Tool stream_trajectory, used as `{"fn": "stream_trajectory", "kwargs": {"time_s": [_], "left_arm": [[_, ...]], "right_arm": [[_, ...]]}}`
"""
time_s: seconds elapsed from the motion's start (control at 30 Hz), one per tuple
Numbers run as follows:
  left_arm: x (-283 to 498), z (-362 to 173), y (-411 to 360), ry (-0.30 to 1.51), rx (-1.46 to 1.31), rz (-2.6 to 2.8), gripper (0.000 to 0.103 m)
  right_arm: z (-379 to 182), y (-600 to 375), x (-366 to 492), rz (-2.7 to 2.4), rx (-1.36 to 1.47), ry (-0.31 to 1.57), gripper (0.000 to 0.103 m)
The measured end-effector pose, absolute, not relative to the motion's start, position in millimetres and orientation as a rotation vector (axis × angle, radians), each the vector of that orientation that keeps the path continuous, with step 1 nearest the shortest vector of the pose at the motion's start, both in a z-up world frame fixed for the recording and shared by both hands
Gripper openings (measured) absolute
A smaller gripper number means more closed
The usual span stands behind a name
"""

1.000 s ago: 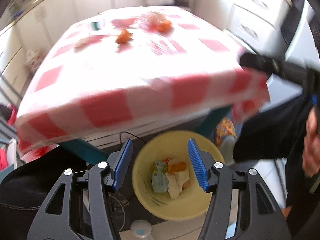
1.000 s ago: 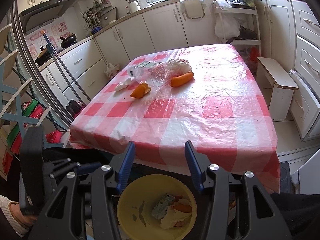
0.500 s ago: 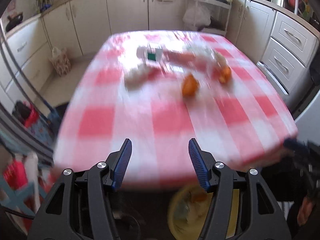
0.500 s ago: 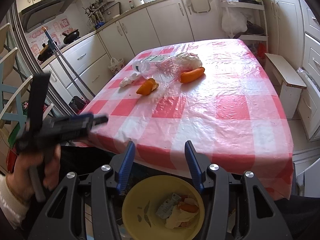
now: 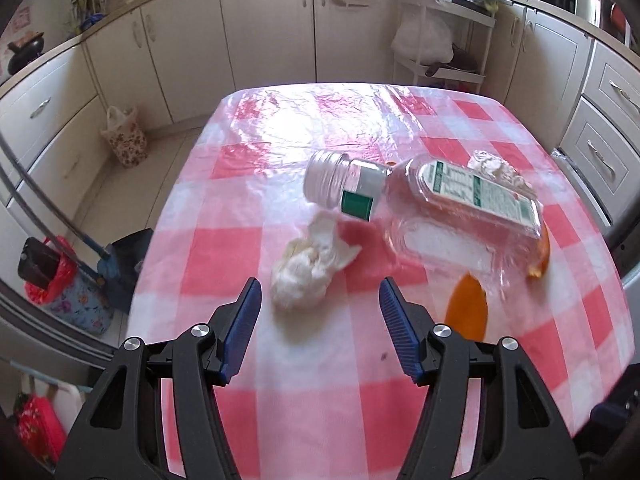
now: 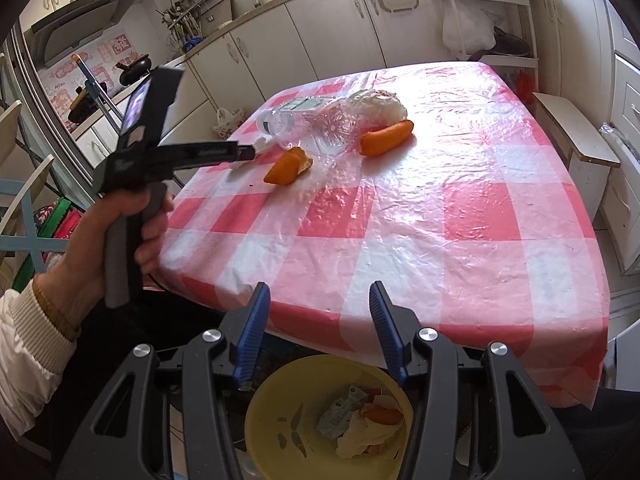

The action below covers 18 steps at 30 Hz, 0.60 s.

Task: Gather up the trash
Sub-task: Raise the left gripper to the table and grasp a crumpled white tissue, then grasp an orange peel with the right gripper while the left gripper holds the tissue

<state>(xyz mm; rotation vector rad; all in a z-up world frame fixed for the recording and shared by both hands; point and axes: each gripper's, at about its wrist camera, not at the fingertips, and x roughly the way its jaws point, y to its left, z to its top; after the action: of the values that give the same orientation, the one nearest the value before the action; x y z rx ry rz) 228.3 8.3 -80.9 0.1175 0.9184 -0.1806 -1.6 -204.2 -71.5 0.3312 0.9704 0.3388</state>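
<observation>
On the red-and-white checked table [image 5: 312, 380] lie a crumpled white tissue [image 5: 306, 264], a clear plastic bottle [image 5: 424, 196] on its side, and an orange peel [image 5: 467, 312]. My left gripper [image 5: 320, 300] is open and empty, just short of the tissue. From the right wrist view it shows as a black tool [image 6: 160, 152] held over the table's left edge, near the bottle [image 6: 312, 120], the peel [image 6: 288, 168] and a second orange piece [image 6: 386, 138]. My right gripper [image 6: 318, 312] is open and empty above a yellow bin [image 6: 280, 420] holding scraps.
A white crumpled wrapper [image 5: 496, 168] lies behind the bottle. Kitchen cabinets [image 5: 272, 20] ring the room. A small wooden stool [image 6: 572, 136] stands right of the table. A floral bag [image 5: 124, 140] and a broom [image 5: 60, 220] are on the floor at left.
My left gripper swung up from over the yellow bin to the table and now faces the tissue and bottle. My right gripper stayed above the bin.
</observation>
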Motion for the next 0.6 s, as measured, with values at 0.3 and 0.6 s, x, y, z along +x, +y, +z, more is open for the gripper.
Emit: {"fn": "stream_trajectory", "kwargs": {"time_s": [0.3, 0.6], "left_arm": [[261.1, -93.9, 15.7, 0.986, 0.067, -0.192, 0.019], [212.6, -86.9, 46.0, 1.013, 0.001, -0.218, 0.018]], "right_arm": [[-69.3, -187.3, 15.7, 0.354, 0.285, 0.972, 0.051], [-64.0, -146.6, 73.9, 0.378, 0.277, 0.944, 0.053]]}}
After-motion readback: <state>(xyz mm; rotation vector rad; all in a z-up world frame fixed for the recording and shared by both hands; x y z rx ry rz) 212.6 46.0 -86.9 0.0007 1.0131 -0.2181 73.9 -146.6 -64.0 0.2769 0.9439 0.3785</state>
